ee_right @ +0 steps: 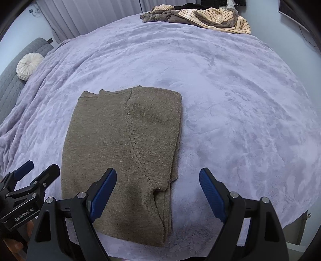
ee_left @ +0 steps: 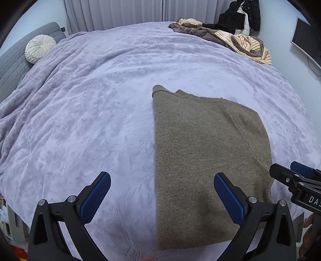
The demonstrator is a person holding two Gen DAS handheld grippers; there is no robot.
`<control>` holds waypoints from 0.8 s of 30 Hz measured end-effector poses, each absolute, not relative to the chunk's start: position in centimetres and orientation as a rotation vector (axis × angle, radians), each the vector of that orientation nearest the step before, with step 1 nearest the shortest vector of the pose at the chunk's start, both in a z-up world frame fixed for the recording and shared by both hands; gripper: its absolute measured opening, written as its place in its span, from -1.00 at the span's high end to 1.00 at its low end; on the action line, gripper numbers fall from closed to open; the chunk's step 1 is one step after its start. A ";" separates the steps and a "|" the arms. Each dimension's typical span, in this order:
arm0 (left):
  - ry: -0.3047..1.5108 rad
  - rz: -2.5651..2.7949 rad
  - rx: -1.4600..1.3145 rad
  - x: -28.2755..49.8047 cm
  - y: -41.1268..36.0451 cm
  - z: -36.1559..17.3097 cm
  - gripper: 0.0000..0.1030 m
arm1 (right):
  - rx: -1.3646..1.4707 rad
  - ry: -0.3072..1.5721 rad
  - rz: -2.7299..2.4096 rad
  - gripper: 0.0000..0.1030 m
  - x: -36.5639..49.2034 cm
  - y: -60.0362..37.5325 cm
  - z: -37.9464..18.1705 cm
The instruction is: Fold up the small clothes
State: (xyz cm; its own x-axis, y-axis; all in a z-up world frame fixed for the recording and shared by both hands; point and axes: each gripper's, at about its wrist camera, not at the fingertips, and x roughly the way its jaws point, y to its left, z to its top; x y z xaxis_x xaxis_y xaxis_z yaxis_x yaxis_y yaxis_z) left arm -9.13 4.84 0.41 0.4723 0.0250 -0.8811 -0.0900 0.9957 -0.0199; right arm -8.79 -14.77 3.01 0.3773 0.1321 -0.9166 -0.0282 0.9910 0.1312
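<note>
On the lavender blanket (ee_left: 100, 100), a folded olive sweater (ee_left: 200, 150) lies flat.
Left gripper (ee_left: 162, 197) and right gripper (ee_right: 158, 193) hover over it, fingers released.

An olive-brown knit sweater (ee_left: 208, 160) is lying on a lavender plush blanket (ee_left: 90, 110), with cream-and-brown striped clothes (ee_left: 246, 46), a white round pillow (ee_left: 39, 48) and blue-padded black grippers (ee_left: 161, 197) showing.

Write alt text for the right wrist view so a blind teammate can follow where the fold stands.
A brown knit sweater lies folded into a long rectangle on a lavender blanket, with the open right gripper hovering over its near right edge, holding nothing. The left gripper shows at the lower left, and a striped clothes pile sits at the bed's far side.
</note>
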 end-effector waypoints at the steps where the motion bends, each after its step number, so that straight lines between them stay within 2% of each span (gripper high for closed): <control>1: 1.078 0.068 -0.063 -9.1 4.8 0.4 -1.00 | 0.099 1.182 0.101 -0.68 -8.8 -14.8 2.9; 24: 1.090 0.081 -0.050 -9.2 4.7 0.1 -1.00 | 0.063 1.178 0.085 -0.68 -8.5 -14.4 2.7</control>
